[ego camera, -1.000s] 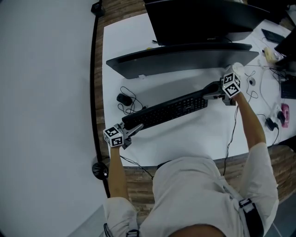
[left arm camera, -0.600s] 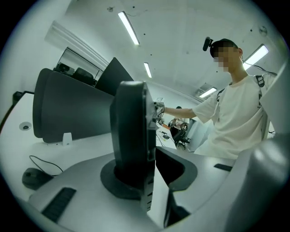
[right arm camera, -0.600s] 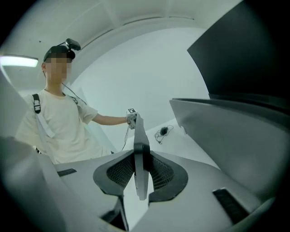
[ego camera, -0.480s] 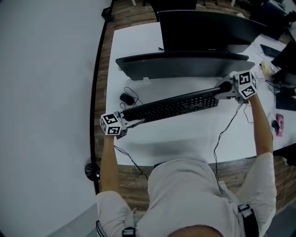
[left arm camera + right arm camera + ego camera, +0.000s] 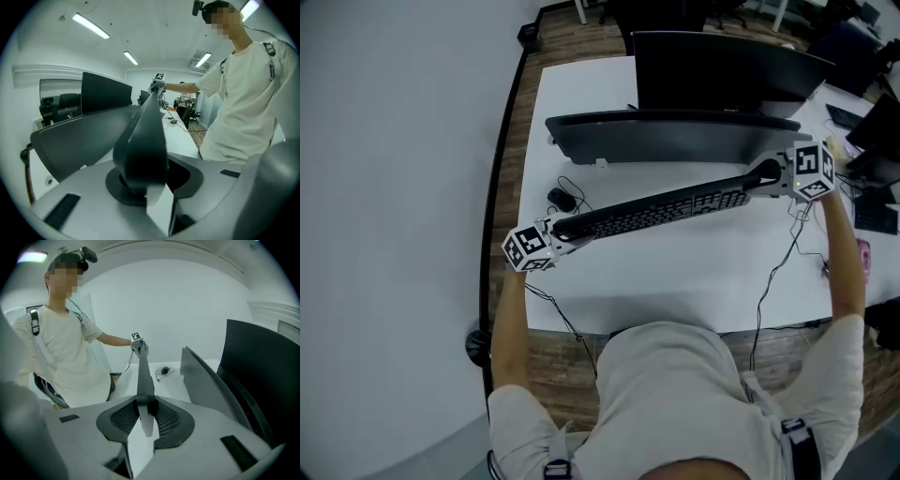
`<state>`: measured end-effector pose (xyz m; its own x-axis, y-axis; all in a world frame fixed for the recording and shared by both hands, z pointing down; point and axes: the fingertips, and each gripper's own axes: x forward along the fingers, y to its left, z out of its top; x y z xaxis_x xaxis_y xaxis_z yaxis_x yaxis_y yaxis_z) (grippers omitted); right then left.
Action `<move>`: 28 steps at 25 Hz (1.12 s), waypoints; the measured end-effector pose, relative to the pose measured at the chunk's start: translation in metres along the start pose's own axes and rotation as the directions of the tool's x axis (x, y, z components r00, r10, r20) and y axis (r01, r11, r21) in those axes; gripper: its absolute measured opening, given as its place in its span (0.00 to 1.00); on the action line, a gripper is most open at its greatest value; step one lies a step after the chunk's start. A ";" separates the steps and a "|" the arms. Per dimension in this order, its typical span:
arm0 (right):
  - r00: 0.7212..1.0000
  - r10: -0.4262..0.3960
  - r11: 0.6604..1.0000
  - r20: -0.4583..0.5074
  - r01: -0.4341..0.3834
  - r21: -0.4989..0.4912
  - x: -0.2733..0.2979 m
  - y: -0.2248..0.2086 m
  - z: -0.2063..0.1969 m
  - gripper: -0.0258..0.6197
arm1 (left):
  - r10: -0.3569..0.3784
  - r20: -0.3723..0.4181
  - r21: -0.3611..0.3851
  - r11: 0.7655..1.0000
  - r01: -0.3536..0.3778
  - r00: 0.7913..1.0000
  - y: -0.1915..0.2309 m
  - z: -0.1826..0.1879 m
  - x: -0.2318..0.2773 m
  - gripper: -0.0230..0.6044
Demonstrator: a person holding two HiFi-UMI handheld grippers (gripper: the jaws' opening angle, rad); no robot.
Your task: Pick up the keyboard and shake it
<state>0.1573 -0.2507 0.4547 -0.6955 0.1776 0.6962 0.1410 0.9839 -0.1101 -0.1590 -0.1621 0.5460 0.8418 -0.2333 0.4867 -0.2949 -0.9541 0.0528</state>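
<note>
Keyboard [image 5: 652, 214], black and long, hangs in the air above the white tabletop [image 5: 675, 281], carried at both short ends. A soft shadow lies on the tabletop below it. In the head view it runs slantwise: its left end is nearer the person, and its right end is farther off, close to the front of the curved dark monitor [image 5: 675, 136]. Its keys show in that view.

The left tool [image 5: 562, 232] clamps the keyboard's left end. In the left gripper view that end sits between the two grey jaws, which press on it. These jaws have just been closing further. From there the keyboard stretches away edge-on to the other tool at its far end.

The right tool [image 5: 761, 178] grips the right end in the same way. In the right gripper view the keyboard's thin edge stands between the dark ribbed pads, with the jaws pressed against it. They too have just been closing.

A black mouse [image 5: 557, 198] with a looped cord lies on the tabletop behind the keyboard's left end, apart from it. A second dark screen [image 5: 722, 61] stands behind the curved monitor. A thin cable [image 5: 761, 302] trails from near the keyboard's right end across the tabletop and over its front edge.
</note>
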 end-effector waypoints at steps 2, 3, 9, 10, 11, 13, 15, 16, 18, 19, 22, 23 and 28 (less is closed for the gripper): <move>0.996 -0.050 0.997 -0.068 0.046 -0.058 -0.004 -0.001 0.002 0.22 | 0.058 0.001 0.066 0.996 -0.058 0.998 0.002 0.006 -0.003 0.19; 0.991 -0.080 0.993 -0.107 0.070 -0.095 -0.006 -0.003 0.002 0.22 | 0.094 0.002 0.108 0.990 -0.093 0.996 0.004 0.010 -0.004 0.19; 0.915 -0.308 0.920 -0.258 0.219 -0.324 -0.007 -0.022 0.009 0.23 | 0.295 0.020 0.346 0.895 -0.283 0.955 0.018 0.030 -0.014 0.19; 0.900 -0.347 0.901 -0.263 0.241 -0.362 -0.007 -0.025 0.011 0.23 | 0.320 0.019 0.356 0.883 -0.306 0.947 0.022 0.027 -0.016 0.19; 0.881 -0.387 0.876 -0.271 0.260 -0.405 -0.007 -0.028 0.013 0.23 | 0.348 0.017 0.364 0.871 -0.330 0.937 0.026 0.023 -0.019 0.19; 0.834 -0.466 0.820 -0.296 0.282 -0.499 -0.007 -0.036 0.018 0.22 | 0.403 0.025 0.395 0.837 -0.379 0.915 0.032 0.020 -0.023 0.19; 0.780 -0.542 0.762 -0.313 0.299 -0.574 -0.010 -0.044 0.022 0.22 | 0.458 0.055 0.441 0.786 -0.433 0.887 0.034 0.025 -0.026 0.19; 0.752 -0.579 0.733 -0.314 0.312 -0.604 -0.013 -0.049 0.025 0.22 | 0.485 0.075 0.465 0.756 -0.461 0.871 0.034 0.029 -0.026 0.19; 0.700 -0.648 0.672 -0.300 0.339 -0.658 -0.019 -0.059 0.031 0.22 | 0.536 0.105 0.508 0.695 -0.508 0.838 0.031 0.034 -0.026 0.19; 0.678 -0.676 0.643 -0.289 0.349 -0.682 -0.021 -0.063 0.035 0.22 | 0.561 0.115 0.526 0.666 -0.529 0.820 0.030 0.036 -0.027 0.19; 0.625 -0.737 0.565 -0.257 0.363 -0.741 -0.028 -0.073 0.049 0.22 | 0.629 0.153 0.544 0.591 -0.596 0.762 0.028 0.041 -0.031 0.19; 0.607 -0.755 0.542 -0.249 0.363 -0.758 -0.031 -0.075 0.054 0.22 | 0.652 0.170 0.542 0.565 -0.622 0.739 0.027 0.043 -0.032 0.19; 0.528 -0.821 0.429 -0.218 0.319 -0.845 -0.032 -0.070 0.084 0.23 | 0.761 0.250 0.414 0.476 -0.776 0.599 0.003 0.043 -0.036 0.19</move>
<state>0.1100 -0.3237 0.3808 -0.3296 -0.7185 0.6124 0.4337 0.4609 0.7742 -0.1712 -0.1643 0.4913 0.3927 -0.9126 0.1141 -0.6068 -0.3503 -0.7134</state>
